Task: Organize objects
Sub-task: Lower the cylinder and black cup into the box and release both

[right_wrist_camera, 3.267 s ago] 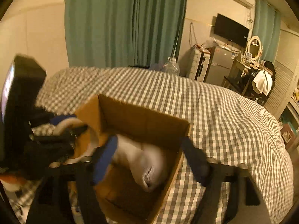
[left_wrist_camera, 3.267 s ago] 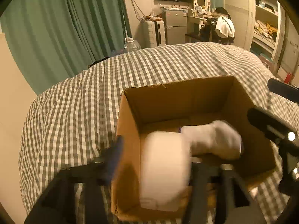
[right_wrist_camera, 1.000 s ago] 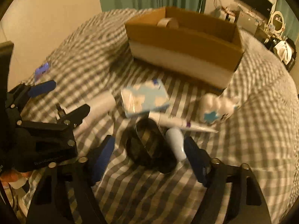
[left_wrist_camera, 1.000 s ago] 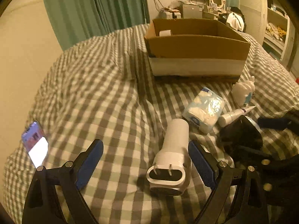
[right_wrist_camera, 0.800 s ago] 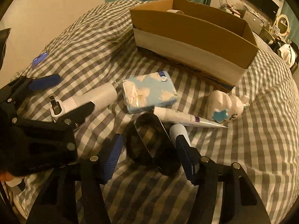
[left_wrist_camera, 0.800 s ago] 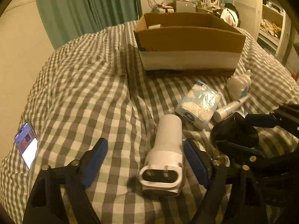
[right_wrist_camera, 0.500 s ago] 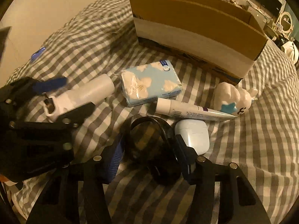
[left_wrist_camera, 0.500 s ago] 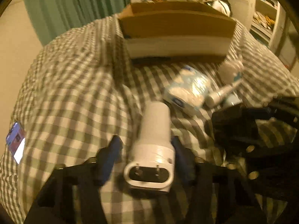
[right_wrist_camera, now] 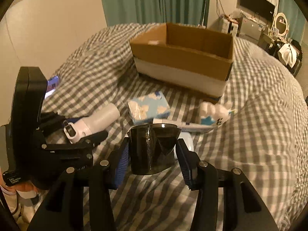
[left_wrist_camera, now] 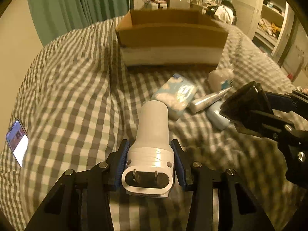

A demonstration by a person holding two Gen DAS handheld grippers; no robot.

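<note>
My left gripper is shut on a white plug-in device with two metal prongs facing the camera, held above the checked bed cover; it also shows in the right wrist view. My right gripper is shut on a dark translucent cup, lifted off the bed; the cup also shows in the left wrist view. An open cardboard box stands farther back on the bed.
On the checked cover lie a blue tissue pack, a white tube, a white animal toy and a pale blue case. A lit phone lies at the left edge. Curtains and furniture stand behind.
Both grippers closed on their objects and lifted them: the left on the white plug-in device, the right on the dark cup. The pale case under the cup is uncovered.
</note>
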